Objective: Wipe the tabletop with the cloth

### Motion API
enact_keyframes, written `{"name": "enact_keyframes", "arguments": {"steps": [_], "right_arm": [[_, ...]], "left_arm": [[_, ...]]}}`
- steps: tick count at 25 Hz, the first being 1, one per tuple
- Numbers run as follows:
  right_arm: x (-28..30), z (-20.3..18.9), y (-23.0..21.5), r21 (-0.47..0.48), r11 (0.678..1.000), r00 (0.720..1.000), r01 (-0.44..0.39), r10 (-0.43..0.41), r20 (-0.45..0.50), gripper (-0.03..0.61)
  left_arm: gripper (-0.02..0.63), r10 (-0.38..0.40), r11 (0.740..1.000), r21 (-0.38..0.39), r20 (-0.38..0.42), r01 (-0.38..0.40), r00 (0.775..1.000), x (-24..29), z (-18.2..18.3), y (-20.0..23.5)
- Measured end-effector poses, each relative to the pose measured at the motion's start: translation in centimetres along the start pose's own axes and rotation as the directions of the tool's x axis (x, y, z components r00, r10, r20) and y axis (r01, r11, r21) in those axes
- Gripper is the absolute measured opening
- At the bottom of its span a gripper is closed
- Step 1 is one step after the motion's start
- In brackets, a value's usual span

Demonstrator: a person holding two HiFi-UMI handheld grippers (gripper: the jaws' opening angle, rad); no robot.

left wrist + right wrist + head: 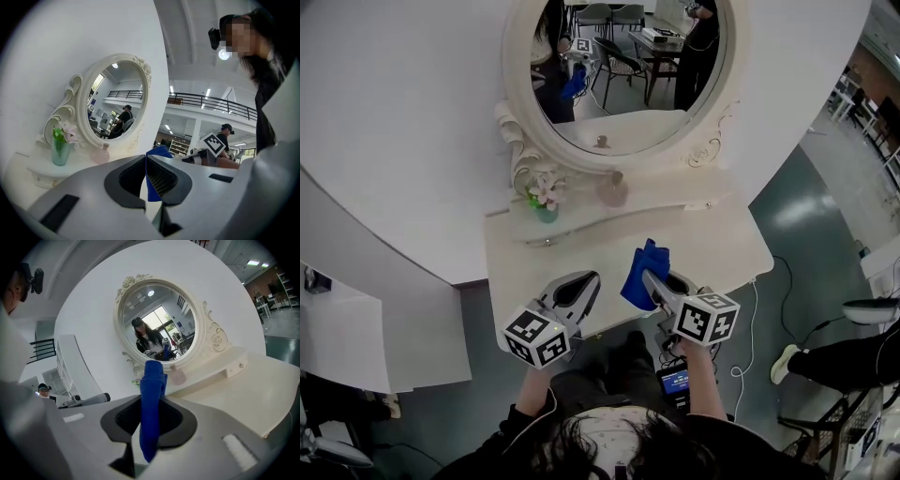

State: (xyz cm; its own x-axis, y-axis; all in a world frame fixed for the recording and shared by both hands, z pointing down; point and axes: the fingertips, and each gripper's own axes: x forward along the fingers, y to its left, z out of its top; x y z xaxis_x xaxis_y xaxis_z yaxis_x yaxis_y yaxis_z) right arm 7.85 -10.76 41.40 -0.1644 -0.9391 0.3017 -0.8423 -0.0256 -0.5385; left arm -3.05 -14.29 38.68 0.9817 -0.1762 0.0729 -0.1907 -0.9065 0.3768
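The blue cloth (641,272) hangs bunched in my right gripper (650,278), which is shut on it above the front middle of the white tabletop (717,246). In the right gripper view the cloth (152,390) stands up between the jaws of that gripper (151,401) and droops below them. My left gripper (589,280) hovers just to the left of the cloth, over the table's front edge. Its jaws meet with nothing between them (146,157). The cloth (158,152) shows behind them.
An oval mirror (628,75) in a carved white frame rises at the back. On the raised shelf under it stand a green vase with flowers (544,202) and a pink bottle (613,190). Cables and another person's shoe (786,361) lie on the floor to the right.
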Motion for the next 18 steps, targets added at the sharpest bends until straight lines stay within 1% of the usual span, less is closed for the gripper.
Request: {"name": "enact_keyframes", "arguments": {"steps": [7,12,18], "right_arm": [[2.8,3.5,-6.0,-0.013,0.999,0.998,-0.033,0.032,-0.058,0.08],[5.3,5.8,-10.5,-0.035,0.998,0.993,-0.055,0.051,-0.107,0.08],[9.6,7.5,-14.2,-0.08,0.993,0.981,-0.087,0.072,-0.179,0.08]], "left_arm": [[-0.012,0.095,0.995,-0.023,0.017,-0.095,0.995,5.1,0.2,2.0],[-0.012,0.156,0.987,-0.033,0.011,-0.156,0.988,8.5,-0.2,3.0],[-0.012,0.211,0.977,-0.036,0.003,-0.211,0.977,11.1,-0.1,4.1]]}}
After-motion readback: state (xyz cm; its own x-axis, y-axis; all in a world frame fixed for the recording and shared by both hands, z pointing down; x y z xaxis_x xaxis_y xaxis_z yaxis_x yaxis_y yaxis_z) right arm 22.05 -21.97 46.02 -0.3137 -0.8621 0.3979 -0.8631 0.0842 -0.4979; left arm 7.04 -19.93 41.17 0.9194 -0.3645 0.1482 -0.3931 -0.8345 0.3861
